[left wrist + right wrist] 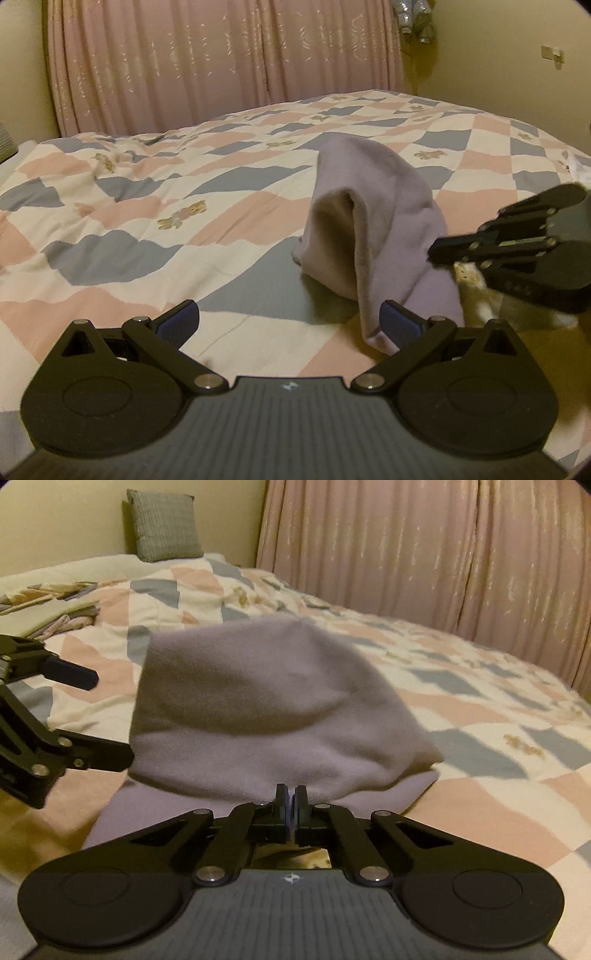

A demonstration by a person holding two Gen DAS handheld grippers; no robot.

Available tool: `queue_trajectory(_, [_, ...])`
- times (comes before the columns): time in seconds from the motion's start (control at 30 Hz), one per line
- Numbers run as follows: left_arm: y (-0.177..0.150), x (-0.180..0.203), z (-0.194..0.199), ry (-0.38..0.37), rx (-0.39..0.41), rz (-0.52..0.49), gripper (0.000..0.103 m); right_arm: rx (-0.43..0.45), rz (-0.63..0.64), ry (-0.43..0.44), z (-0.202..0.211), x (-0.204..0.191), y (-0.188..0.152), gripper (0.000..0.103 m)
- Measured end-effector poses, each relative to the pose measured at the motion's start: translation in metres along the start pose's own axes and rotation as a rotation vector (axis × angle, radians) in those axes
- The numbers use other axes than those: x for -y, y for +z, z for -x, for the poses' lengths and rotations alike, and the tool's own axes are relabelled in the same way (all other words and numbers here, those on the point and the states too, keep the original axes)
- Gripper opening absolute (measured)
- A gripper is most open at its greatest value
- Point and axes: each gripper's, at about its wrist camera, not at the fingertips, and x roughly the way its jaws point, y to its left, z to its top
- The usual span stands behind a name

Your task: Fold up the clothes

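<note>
Nearest the lens in the right wrist view, the right gripper (291,808) is clenched on the near edge of a lilac cloth (258,716), a thin sliver of fabric pinched between its closed fingers at lower centre. From that pinch the cloth rises and arches away as a soft hump filling the middle of the frame, its far edge rounded, while a flat layer of it lies on the bedspread (480,775) below and to the lower left. In the left wrist view the same cloth (373,221) stands right of centre as a hollow, tent-like fold, one hanging corner touching the right blue pad of the left gripper (290,323), whose fingers (177,321) are spread wide and grasp nothing. The right gripper (436,254) enters from the right edge there, meeting the cloth's side. The patchwork bedspread (147,221) of pink, grey and cream stretches bare across the left and centre. Pink curtains (221,55) close off the far edge of the bed. A grey cushion (164,524) leans on the wall at upper left, with a stack of folded fabric (48,613) at the left edge below it.
</note>
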Motion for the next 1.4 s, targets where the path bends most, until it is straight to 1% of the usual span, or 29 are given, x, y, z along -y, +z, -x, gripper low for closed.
queue_trajectory(0.1, [0.001, -0.002, 0.003, -0.015, 0.008, -0.002, 0.102, 0.037, 0.007, -0.031, 0.020, 0.005, 0.005, 0.000])
queue_trajectory(0.3, [0.009, 0.002, 0.006, -0.032, 0.027, -0.032, 0.102, 0.089, -0.014, -0.115, 0.065, 0.029, 0.013, 0.000])
queue_trajectory(0.43, [0.014, 0.016, 0.003, -0.057, 0.035, -0.074, 0.102, 0.120, -0.017, -0.176, 0.096, 0.044, 0.014, 0.000])
queue_trajectory(0.5, [0.014, 0.027, 0.000, -0.070, 0.034, -0.104, 0.102, 0.130, -0.039, -0.208, 0.109, 0.052, 0.010, 0.000])
queue_trajectory(0.6, [0.013, 0.045, -0.005, -0.084, 0.037, -0.168, 0.102, 0.122, -0.080, -0.250, 0.126, 0.065, 0.000, 0.000])
queue_trajectory(0.67, [0.012, 0.058, -0.009, -0.089, 0.037, -0.212, 0.101, 0.100, -0.095, -0.277, 0.134, 0.071, -0.011, 0.000])
queue_trajectory(0.73, [0.012, 0.068, -0.011, -0.115, 0.043, -0.236, 0.099, 0.072, -0.113, -0.296, 0.140, 0.078, -0.023, 0.000])
queue_trajectory(0.8, [0.010, 0.073, -0.011, -0.138, 0.037, -0.248, 0.094, 0.026, -0.099, -0.286, 0.141, 0.077, -0.039, 0.000])
queue_trajectory(0.87, [0.009, 0.079, -0.011, -0.161, 0.032, -0.260, 0.082, -0.020, -0.084, -0.276, 0.141, 0.075, -0.054, 0.000])
queue_trajectory(0.9, [0.008, 0.082, -0.011, -0.172, 0.029, -0.266, 0.078, -0.020, -0.083, -0.276, 0.142, 0.075, -0.057, 0.002])
queue_trajectory(0.93, [0.008, 0.085, -0.011, -0.183, 0.026, -0.272, 0.070, -0.019, -0.082, -0.276, 0.143, 0.075, -0.060, 0.007])
queue_trajectory(0.97, [0.007, 0.088, -0.011, -0.195, 0.023, -0.278, 0.058, -0.018, -0.082, -0.277, 0.145, 0.075, -0.063, 0.012])
queue_trajectory(1.0, [0.006, 0.091, -0.012, -0.206, 0.020, -0.283, 0.052, -0.016, -0.081, -0.277, 0.146, 0.074, -0.066, 0.021])
queue_trajectory(1.03, [0.005, 0.092, -0.011, -0.216, 0.019, -0.284, 0.039, -0.004, -0.075, -0.272, 0.146, 0.073, -0.063, 0.027])
queue_trajectory(1.07, [0.004, 0.091, -0.007, -0.223, 0.023, -0.277, 0.027, 0.009, -0.070, -0.266, 0.145, 0.073, -0.060, 0.030])
queue_trajectory(1.13, [0.001, 0.087, 0.002, -0.228, 0.036, -0.271, 0.013, 0.030, -0.050, -0.252, 0.141, 0.072, -0.051, 0.038])
queue_trajectory(1.17, [0.000, 0.085, 0.007, -0.233, 0.040, -0.269, 0.012, 0.037, -0.036, -0.243, 0.137, 0.072, -0.046, 0.041])
queue_trajectory(1.23, [-0.004, 0.080, 0.018, -0.250, 0.040, -0.269, 0.011, 0.037, -0.015, -0.223, 0.128, 0.074, -0.040, 0.060])
queue_trajectory(1.27, [-0.007, 0.077, 0.024, -0.259, 0.038, -0.268, 0.011, 0.032, -0.018, -0.212, 0.122, 0.077, -0.038, 0.064])
queue_trajectory(1.3, [-0.009, 0.073, 0.030, -0.268, 0.031, -0.265, 0.011, 0.016, -0.028, -0.204, 0.115, 0.082, -0.038, 0.066])
queue_trajectory(1.4, [-0.018, 0.064, 0.048, -0.271, 0.015, -0.272, 0.010, -0.034, -0.056, -0.171, 0.097, 0.091, -0.039, 0.065])
